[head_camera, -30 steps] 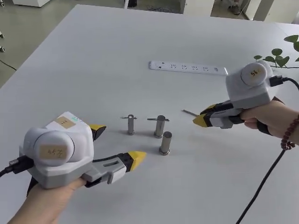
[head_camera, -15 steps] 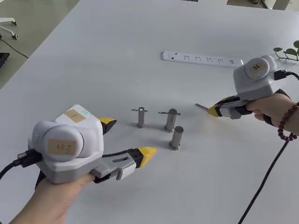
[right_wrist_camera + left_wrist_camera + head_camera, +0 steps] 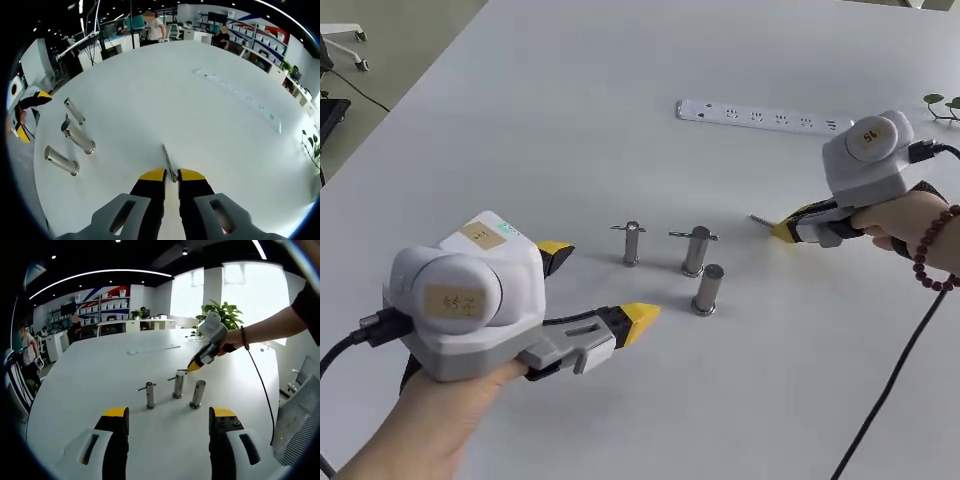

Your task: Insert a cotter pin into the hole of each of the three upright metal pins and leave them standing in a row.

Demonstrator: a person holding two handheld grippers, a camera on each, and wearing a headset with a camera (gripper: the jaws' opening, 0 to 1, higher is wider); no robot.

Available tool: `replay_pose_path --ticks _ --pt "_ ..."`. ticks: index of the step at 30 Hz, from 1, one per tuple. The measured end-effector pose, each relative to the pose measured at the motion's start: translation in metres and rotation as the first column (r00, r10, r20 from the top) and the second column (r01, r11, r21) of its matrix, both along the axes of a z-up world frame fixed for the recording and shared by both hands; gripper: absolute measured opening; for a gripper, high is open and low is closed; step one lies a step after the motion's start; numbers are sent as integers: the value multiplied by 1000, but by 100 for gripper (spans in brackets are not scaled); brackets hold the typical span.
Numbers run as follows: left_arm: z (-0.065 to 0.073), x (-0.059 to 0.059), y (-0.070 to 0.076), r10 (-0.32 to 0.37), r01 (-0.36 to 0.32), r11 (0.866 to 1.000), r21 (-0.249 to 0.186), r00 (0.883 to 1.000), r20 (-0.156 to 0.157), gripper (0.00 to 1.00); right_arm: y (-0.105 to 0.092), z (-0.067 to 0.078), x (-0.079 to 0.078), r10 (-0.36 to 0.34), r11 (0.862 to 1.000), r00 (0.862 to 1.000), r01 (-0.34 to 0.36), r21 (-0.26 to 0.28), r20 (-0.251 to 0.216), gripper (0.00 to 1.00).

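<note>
head view: three metal pins are seen upright mid-table. the left pin (image 3: 631, 243) and the middle pin (image 3: 695, 250) are each crossed by a cotter pin near the top. the third pin (image 3: 707, 290), just in front of the middle pin, is bare and set out of line, so the row is not yet formed. the right gripper (image 3: 783, 231) is pressed together on the last cotter pin (image 3: 759, 220), gripped by one end so the free end is pointed toward the pins, well apart from them. right gripper view: it is seen sticking straight out from between the jaws, suited to threading. the left gripper (image 3: 602, 284) is held spread wide and empty near the pins, judged to be readied for steadying the third pin. a power strip (image 3: 760, 116) is laid farther back on the table (image 3: 520, 120).
</note>
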State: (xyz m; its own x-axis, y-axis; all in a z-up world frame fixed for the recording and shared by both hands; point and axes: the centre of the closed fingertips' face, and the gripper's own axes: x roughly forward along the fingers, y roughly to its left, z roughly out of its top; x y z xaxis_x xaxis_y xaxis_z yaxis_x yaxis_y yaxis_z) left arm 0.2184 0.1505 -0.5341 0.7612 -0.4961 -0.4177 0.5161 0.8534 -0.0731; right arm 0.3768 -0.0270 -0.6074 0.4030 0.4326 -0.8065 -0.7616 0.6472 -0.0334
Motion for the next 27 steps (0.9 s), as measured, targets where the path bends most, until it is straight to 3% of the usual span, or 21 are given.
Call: replay_pose_path --ticks 9,16,27 --pt "1 -1 -1 0 0 1000 -1 1000 1 64 -5 -5 9 38 997 999 -38 -68 0 0" --pt "2 -1 -1 -1 1 1000 -2 1000 5 64 -1 -2 1 133 983 991 -130 -128 16 0" --pt "1 -2 1 10 -10 1000 -8 1000 -11 61 3 7 -7 177 973 983 -168 -159 47 0"
